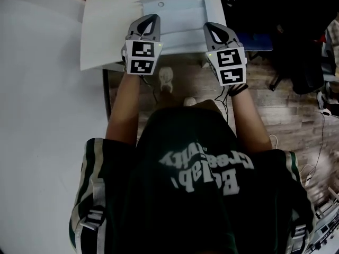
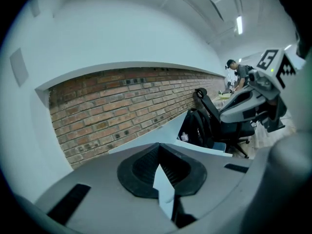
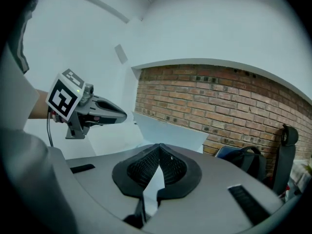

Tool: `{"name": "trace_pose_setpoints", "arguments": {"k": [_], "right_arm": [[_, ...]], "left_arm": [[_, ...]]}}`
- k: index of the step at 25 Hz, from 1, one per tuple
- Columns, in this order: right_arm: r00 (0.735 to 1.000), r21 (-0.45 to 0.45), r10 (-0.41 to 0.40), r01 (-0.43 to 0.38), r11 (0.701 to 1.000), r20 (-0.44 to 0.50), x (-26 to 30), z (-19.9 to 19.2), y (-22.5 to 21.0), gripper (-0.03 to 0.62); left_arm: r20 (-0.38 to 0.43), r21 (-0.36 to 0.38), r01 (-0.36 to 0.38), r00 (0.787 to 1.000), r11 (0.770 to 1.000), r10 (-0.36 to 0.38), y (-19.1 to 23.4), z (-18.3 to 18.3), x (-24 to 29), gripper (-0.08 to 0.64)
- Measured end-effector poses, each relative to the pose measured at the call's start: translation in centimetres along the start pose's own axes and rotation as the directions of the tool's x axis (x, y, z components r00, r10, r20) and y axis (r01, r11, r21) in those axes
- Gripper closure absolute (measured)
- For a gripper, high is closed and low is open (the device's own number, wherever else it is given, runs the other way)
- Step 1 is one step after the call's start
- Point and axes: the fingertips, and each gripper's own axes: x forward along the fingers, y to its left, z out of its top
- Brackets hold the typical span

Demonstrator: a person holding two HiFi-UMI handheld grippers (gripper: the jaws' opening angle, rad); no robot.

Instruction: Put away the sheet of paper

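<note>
The sheet of paper (image 1: 159,28) is held in the air ahead of the person, over the wooden floor (image 1: 280,110) and beside a white surface at the left, with folds showing across it. Its near edge is pinched at two spots: the jaws of the left gripper (image 1: 150,25) are closed on it, and the jaws of the right gripper (image 1: 214,32) likewise, a white sliver being seen between the pads in each gripper view. Only the very edge appears to be gripped, so the sheet could be lost from one side if it is swung quickly. It could be torn or creased further if the two grippers are drawn apart or turned against each other, and the unsupported far edge could droop or catch on the way. By count, one sheet and two grippers are seen; beyond them are one brick wall (image 2: 122,106), one office chair (image 2: 210,112), one backpack (image 3: 243,160) and one distant person (image 2: 235,72).
</note>
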Motion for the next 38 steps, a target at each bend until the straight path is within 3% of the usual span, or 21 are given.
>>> {"name": "trace_pose_setpoints", "arguments": {"k": [10,19,25,32,38], "right_arm": [[0.994,0.022,-0.014,0.011,1.000,0.112,-4.1,2.7,0.4,0.598],[0.982,0.035,0.003,-0.010,0.999,0.191,-6.0,4.6,1.4,0.597],[0.967,0.032,0.026,-0.035,0.999,0.253,-6.7,5.5,2.5,0.597],[0.957,0.031,0.005,-0.015,0.999,0.290,-7.2,6.1,2.2,0.597],[0.959,0.028,0.002,-0.010,1.000,0.282,-7.1,6.2,2.4,0.597]], "left_arm": [[0.103,-0.035,-0.026,0.994,0.999,0.030,-2.8,3.9,-6.4,0.560],[0.197,-0.113,-0.032,0.979,0.993,0.054,-3.4,6.9,-10.2,0.560],[0.226,-0.087,-0.077,0.969,0.993,0.095,-3.4,7.2,-11.6,0.560],[0.248,-0.131,-0.030,0.967,0.991,0.062,-3.7,7.1,-11.6,0.560],[0.253,-0.120,-0.018,0.966,0.993,0.048,-3.8,7.2,-11.6,0.560]]}}
